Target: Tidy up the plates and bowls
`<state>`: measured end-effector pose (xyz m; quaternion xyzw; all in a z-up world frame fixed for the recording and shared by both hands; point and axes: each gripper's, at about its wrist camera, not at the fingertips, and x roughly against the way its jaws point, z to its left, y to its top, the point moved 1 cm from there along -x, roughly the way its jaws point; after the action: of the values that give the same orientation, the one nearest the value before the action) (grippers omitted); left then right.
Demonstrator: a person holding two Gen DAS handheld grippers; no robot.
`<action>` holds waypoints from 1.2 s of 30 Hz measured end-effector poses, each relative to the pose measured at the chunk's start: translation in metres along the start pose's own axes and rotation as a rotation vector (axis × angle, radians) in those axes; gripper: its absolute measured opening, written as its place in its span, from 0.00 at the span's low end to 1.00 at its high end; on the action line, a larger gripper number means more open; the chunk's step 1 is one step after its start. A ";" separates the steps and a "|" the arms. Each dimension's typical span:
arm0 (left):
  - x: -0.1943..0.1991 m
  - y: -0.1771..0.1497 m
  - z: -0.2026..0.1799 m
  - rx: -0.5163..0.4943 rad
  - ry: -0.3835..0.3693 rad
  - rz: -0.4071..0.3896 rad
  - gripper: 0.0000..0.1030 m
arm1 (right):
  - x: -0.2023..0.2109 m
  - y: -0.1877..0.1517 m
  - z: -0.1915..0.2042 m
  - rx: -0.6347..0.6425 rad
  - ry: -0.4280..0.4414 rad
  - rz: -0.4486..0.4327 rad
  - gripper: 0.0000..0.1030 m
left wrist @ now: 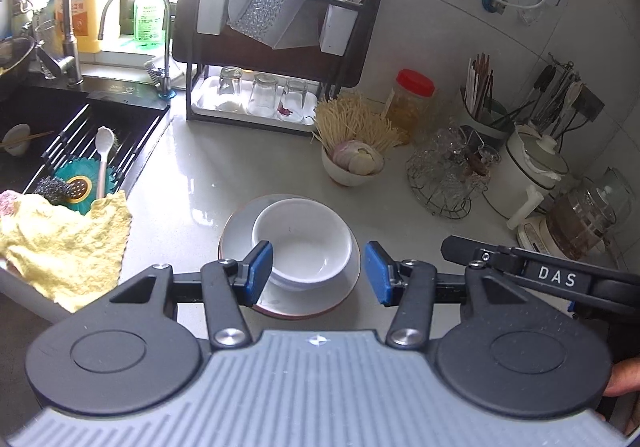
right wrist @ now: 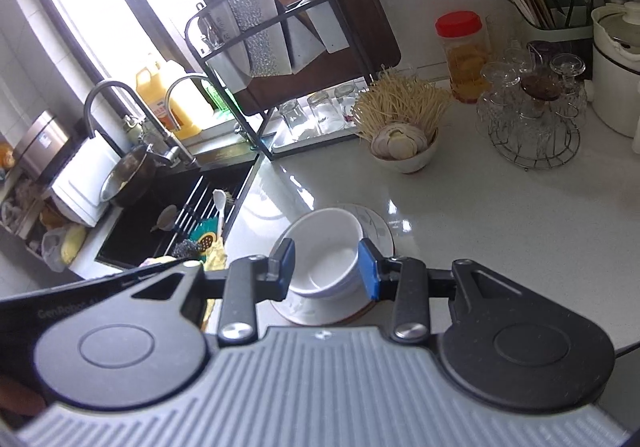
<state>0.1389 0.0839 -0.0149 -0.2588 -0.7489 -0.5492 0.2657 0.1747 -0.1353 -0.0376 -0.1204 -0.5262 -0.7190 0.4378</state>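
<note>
A white bowl [left wrist: 308, 235] sits inside a pale plate [left wrist: 236, 231] with a brown rim on the grey counter. My left gripper [left wrist: 318, 267] hovers above and in front of this stack. It is open, and its blue pads [left wrist: 260, 267] touch nothing. The right wrist view shows the same bowl [right wrist: 328, 243] on the plate [right wrist: 380, 231]. My right gripper [right wrist: 326, 263] hangs over it, open with nothing in its grip. The right gripper's black body [left wrist: 540, 271] shows at the right edge of the left wrist view.
A black sink [left wrist: 80, 135] with a roll-up rack, spoon and scrubbers lies to the left, with a yellow cloth [left wrist: 68, 243] at its edge. Behind the stack stand a dish rack [left wrist: 280, 27] with glasses, a bowl of sliced vegetables [left wrist: 354, 163], a red-lidded jar [left wrist: 412, 99] and a wire stand of glasses [left wrist: 448, 167].
</note>
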 end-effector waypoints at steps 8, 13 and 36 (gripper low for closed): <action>0.024 -0.031 -0.018 0.002 0.015 -0.020 0.55 | 0.032 -0.026 -0.002 0.053 0.006 -0.018 0.38; 0.044 -0.053 -0.031 -0.018 0.030 -0.043 0.56 | 0.060 -0.043 -0.006 0.096 -0.016 -0.080 0.38; 0.082 -0.132 -0.046 -0.008 0.080 -0.037 0.73 | 0.103 -0.094 -0.021 0.137 -0.012 -0.072 0.43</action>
<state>-0.0050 0.0132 -0.0375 -0.2236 -0.7402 -0.5668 0.2842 0.0487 -0.1999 -0.0425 -0.0755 -0.5809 -0.6958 0.4156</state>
